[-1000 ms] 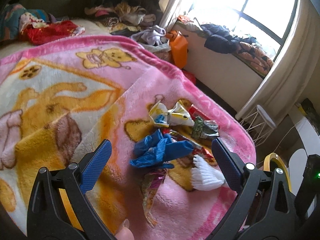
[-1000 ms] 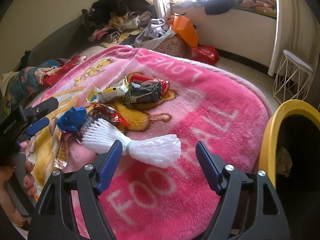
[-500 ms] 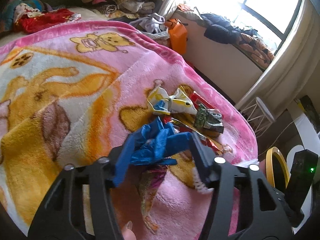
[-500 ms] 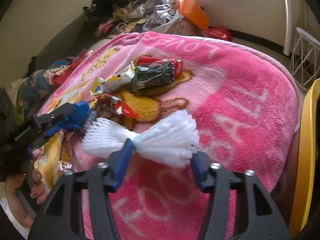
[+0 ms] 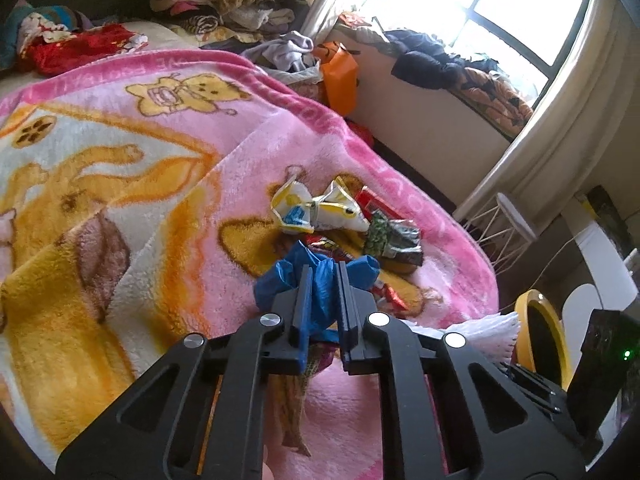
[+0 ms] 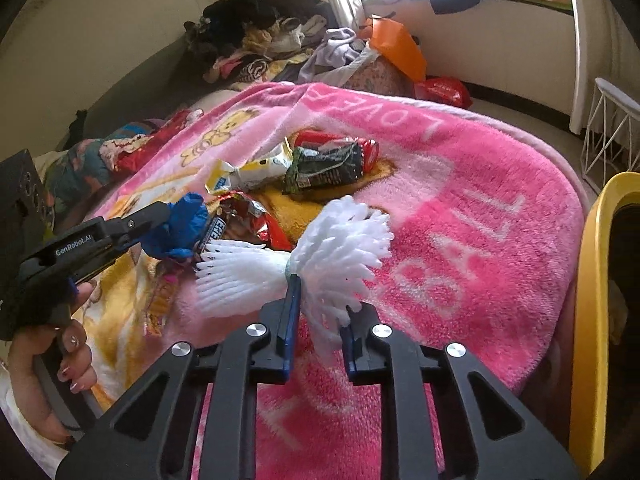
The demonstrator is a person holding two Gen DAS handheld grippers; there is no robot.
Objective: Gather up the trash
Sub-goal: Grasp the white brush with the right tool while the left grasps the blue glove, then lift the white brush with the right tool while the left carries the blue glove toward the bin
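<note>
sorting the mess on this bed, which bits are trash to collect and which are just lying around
Trash job:
- blue glove, in left gripper
- white foam net, in right gripper
- snack wrappers
- yellow bin

Lying about:
- pink blanket
- clothes pile
- orange bag

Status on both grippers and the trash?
Left gripper shut on blue glove. Right gripper shut on white foam net. Wrappers on blanket. Yellow bin right, path open.
</note>
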